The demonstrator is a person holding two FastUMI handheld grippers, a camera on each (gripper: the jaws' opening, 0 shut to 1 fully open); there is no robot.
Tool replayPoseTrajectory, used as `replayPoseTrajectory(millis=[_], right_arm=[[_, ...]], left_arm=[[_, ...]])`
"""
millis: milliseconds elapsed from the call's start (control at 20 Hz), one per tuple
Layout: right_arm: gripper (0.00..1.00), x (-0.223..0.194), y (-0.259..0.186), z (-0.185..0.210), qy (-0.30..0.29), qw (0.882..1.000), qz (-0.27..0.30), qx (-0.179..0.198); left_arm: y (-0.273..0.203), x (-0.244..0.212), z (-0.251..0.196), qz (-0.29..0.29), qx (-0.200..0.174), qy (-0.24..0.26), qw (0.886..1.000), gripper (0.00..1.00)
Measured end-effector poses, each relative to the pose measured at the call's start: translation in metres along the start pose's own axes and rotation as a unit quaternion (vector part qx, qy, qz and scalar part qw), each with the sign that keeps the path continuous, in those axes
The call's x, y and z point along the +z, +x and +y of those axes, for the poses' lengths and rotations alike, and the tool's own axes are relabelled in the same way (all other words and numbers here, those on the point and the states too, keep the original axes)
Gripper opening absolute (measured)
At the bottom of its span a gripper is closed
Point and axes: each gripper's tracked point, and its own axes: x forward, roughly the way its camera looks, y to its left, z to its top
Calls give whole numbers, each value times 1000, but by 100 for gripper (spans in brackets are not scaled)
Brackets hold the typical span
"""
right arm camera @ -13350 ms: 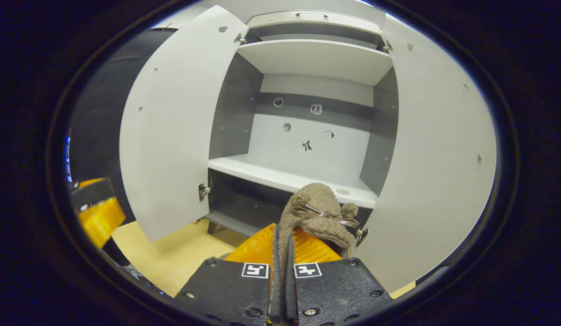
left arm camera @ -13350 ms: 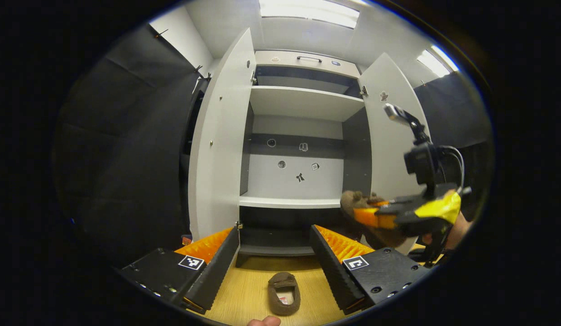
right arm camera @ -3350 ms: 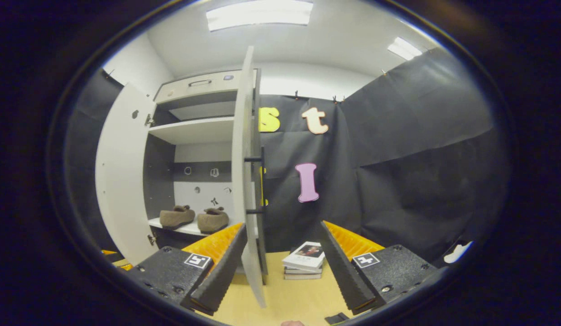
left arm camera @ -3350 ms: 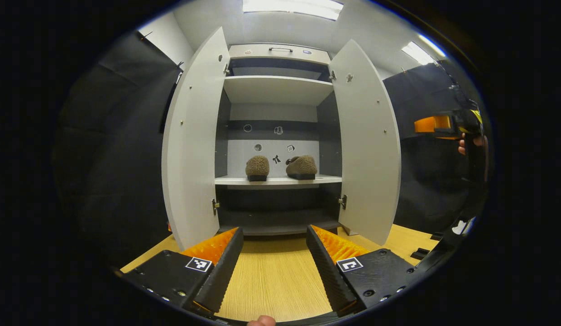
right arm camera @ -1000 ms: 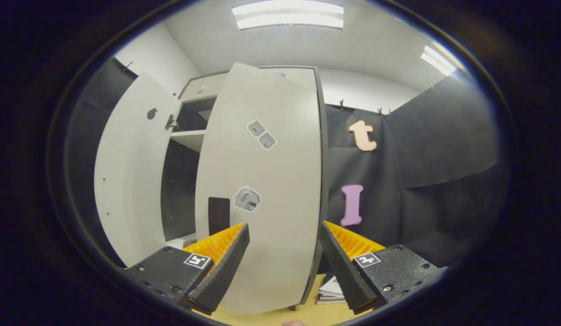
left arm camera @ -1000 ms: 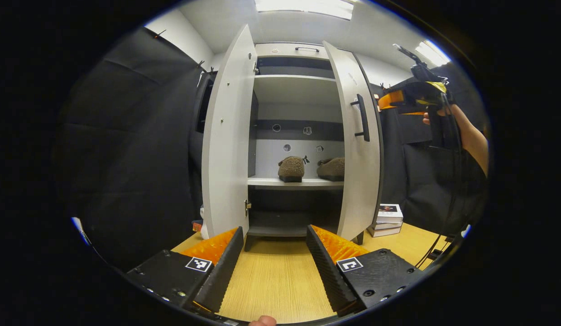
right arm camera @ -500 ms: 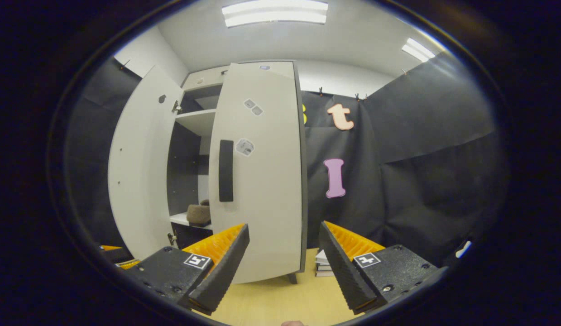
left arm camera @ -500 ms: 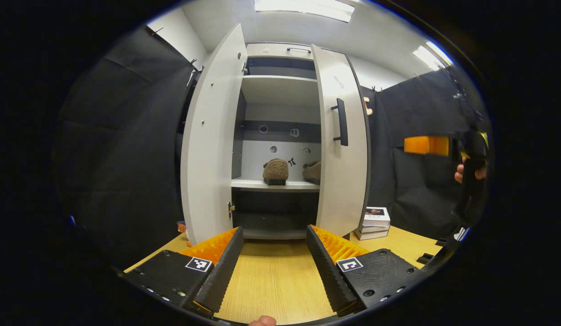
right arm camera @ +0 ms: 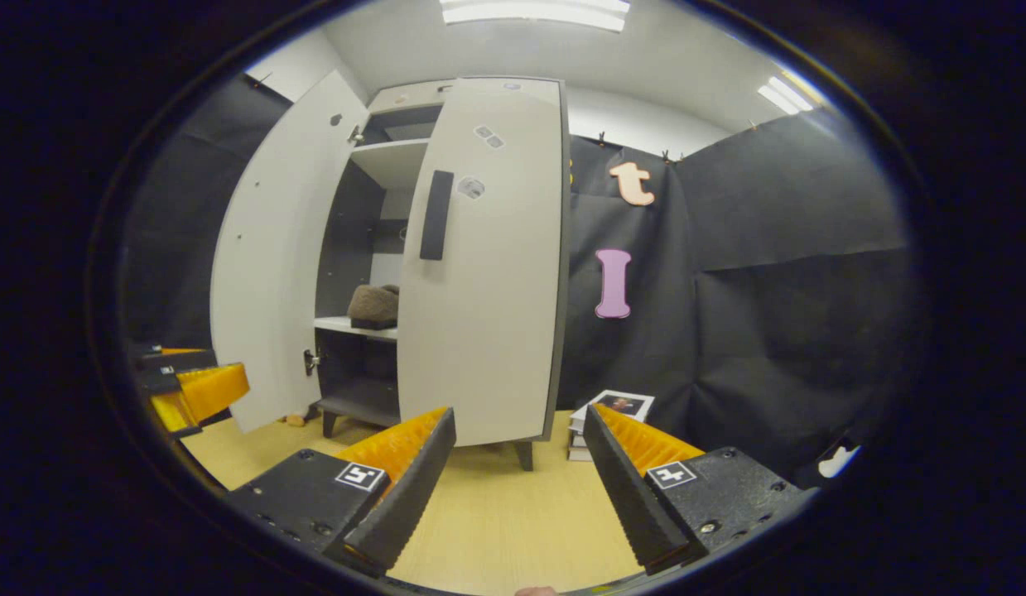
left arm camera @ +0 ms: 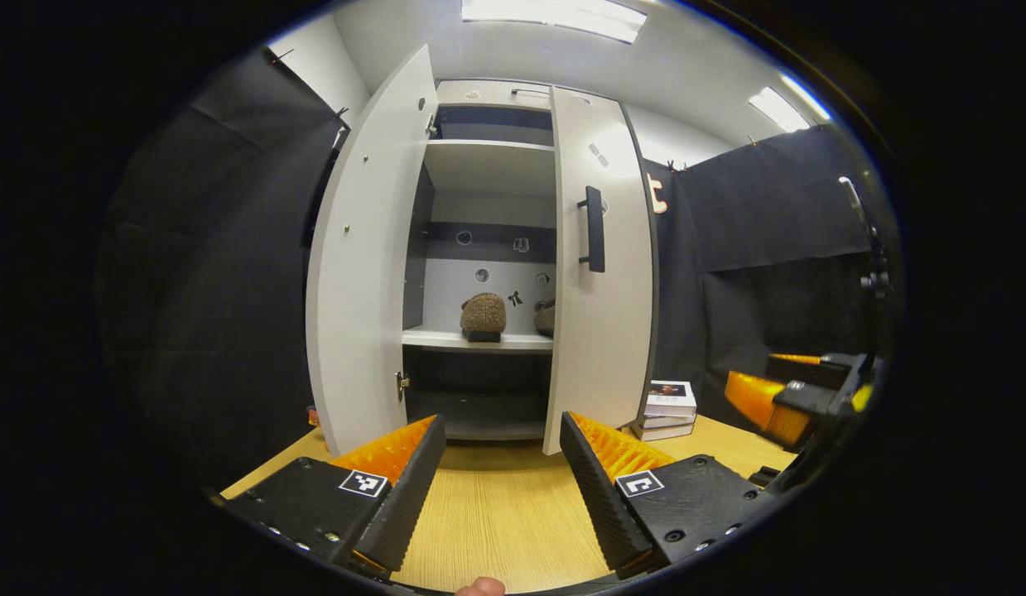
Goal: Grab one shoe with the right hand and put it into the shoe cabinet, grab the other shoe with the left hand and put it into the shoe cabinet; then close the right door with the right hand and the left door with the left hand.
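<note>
I see both shoes point(left arm camera: 483, 315) on the middle shelf point(left arm camera: 471, 338) of the shoe cabinet point(left arm camera: 488, 124). Its right door point(left arm camera: 599, 331) is nearly closed, its left door point(left arm camera: 359, 273) wide open. My left gripper point(left arm camera: 498, 472) and right gripper point(right arm camera: 519, 472) gape, empty.

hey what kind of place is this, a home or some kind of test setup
Most likely a staged booth, not a lived-in home: black cloth hangs as walls around a lone shoe cabinet with slippers on a shelf, a stack of books on the wooden floor.
</note>
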Motion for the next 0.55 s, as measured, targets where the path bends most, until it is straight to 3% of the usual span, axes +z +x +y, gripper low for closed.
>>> replayPoseTrajectory(millis=[300, 550], right_arm=[[100, -1, -3, 16, 18, 1000, 7, 16], [100, 1, 3, 9, 21, 1000, 12, 12]], left_arm=[[-4, 31, 18, -27, 21, -6, 999, 84], [-9, 100, 96, -77, 80, -23, 994, 84]])
